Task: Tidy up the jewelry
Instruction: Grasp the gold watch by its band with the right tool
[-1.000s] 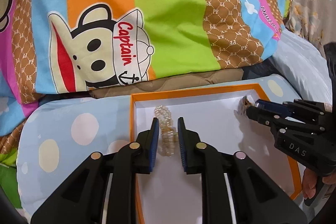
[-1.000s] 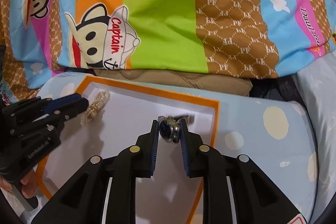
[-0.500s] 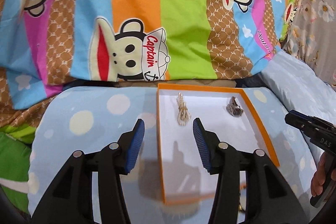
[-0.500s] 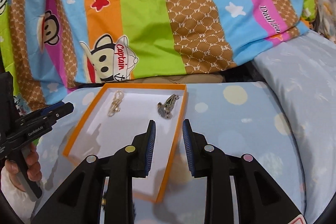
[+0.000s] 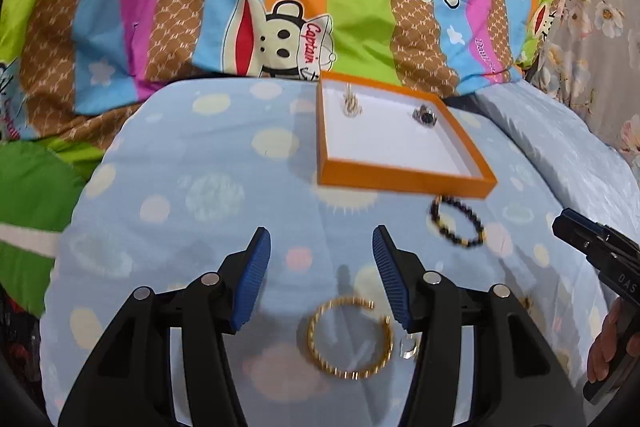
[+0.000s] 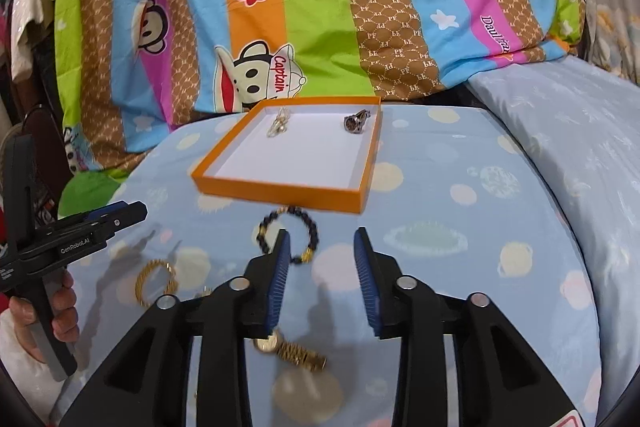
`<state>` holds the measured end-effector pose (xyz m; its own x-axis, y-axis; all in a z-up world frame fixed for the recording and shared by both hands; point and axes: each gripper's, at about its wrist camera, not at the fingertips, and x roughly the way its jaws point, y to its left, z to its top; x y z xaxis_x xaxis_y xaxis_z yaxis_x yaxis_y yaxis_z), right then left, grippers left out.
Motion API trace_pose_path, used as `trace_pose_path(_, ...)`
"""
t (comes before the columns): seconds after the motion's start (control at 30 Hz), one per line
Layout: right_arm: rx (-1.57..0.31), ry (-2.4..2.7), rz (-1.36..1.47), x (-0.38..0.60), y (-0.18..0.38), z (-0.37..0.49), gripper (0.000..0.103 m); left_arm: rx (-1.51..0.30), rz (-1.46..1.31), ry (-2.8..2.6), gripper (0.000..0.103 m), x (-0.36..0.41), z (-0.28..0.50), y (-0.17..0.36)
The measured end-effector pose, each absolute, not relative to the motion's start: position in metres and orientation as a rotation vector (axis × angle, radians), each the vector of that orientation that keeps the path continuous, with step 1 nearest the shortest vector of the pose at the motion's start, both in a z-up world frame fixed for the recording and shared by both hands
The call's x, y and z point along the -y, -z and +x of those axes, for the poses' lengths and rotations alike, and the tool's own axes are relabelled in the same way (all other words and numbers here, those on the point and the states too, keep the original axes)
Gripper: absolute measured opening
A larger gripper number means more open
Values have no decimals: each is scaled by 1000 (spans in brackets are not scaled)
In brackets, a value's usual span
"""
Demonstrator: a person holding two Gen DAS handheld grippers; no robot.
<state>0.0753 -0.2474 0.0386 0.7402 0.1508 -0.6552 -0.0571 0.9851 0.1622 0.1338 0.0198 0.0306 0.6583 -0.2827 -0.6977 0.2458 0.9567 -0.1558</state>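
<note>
Between picks; two pieces lie in tray (image 5: 404,183); left gripper (image 5: 320,275) and right gripper (image 6: 322,269) empty, jaws opening; next, judged: bangle (image 5: 350,337), bead bracelet (image 6: 290,237), watch (image 6: 292,349) on bedding.

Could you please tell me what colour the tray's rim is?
Orange, with a white floor; the tray shows best in the right wrist view.

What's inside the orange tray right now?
Inside the orange tray lie two pieces near its far edge: a pale beaded chain and a dark watch. The rest of its white floor shows bare; the near wall hides a thin strip.
</note>
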Motion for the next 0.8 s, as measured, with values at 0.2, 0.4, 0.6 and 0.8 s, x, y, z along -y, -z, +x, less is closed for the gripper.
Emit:
trace_pose_path(0.2,-764,-170,50,230,-17,54,47,-809,-55,279,66,-24,102,-10)
trace_pose_path(0.4,-830,-217,-39,218,1,61,60,-821,-70,279,71,-29,102,-5)
trace_pose_path(0.6,-888,-262,-76,207,13,70,60,-842,-43,300,71,-23,99,0)
trace_pose_path(0.8,-936,-272,-76,208,14,66,38,-840,-16,302,73,-19,98,0)
